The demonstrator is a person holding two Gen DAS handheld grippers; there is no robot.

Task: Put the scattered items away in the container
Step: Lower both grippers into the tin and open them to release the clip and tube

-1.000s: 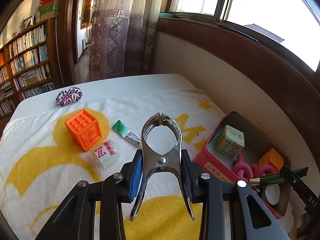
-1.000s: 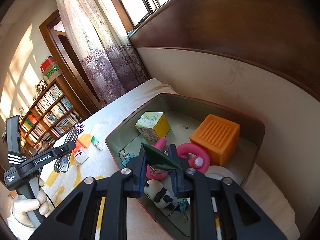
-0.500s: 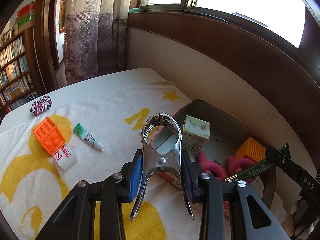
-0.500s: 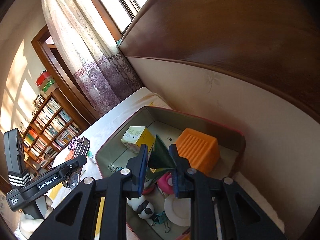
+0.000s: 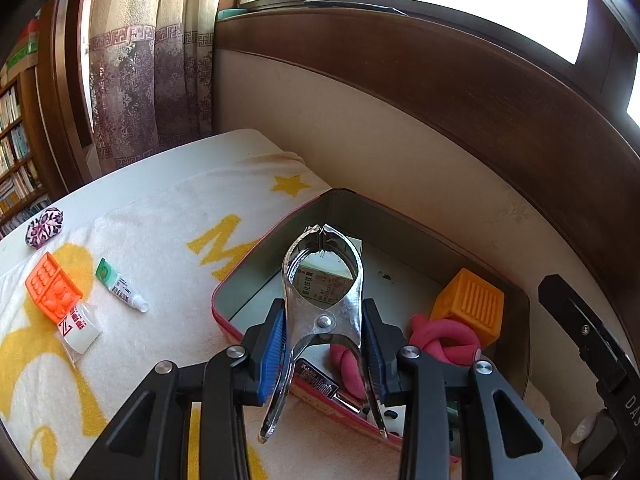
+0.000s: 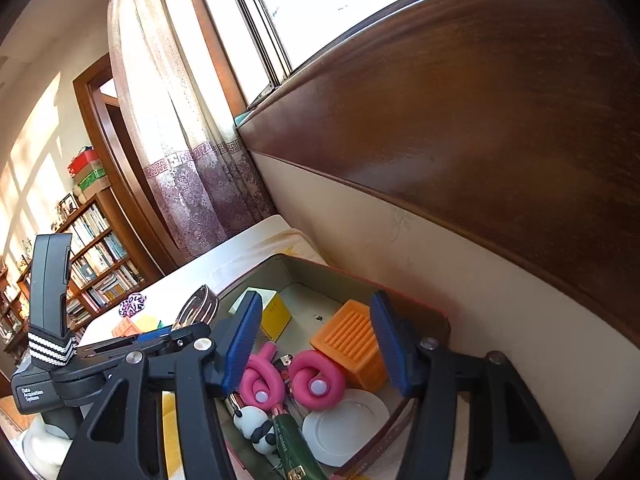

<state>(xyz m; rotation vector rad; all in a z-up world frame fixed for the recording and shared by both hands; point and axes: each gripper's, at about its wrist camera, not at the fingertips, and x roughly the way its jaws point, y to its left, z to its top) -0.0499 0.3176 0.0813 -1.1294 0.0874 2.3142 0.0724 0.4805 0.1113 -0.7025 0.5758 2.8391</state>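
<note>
Chrome gleams on the metal clamp [image 5: 322,280] that our left gripper [image 5: 323,344] pinches by its handles, its fingers [image 5: 273,344] closed tight, above the near wall of the red container [image 5: 224,300]. Over the same container our right gripper [image 6: 316,344] is opening with nothing between its fingers [image 6: 240,336]; beneath it, inside, a green pen [image 6: 294,446] lies beside the pink twisted toy [image 6: 316,376] and orange cube [image 6: 352,340].
</note>
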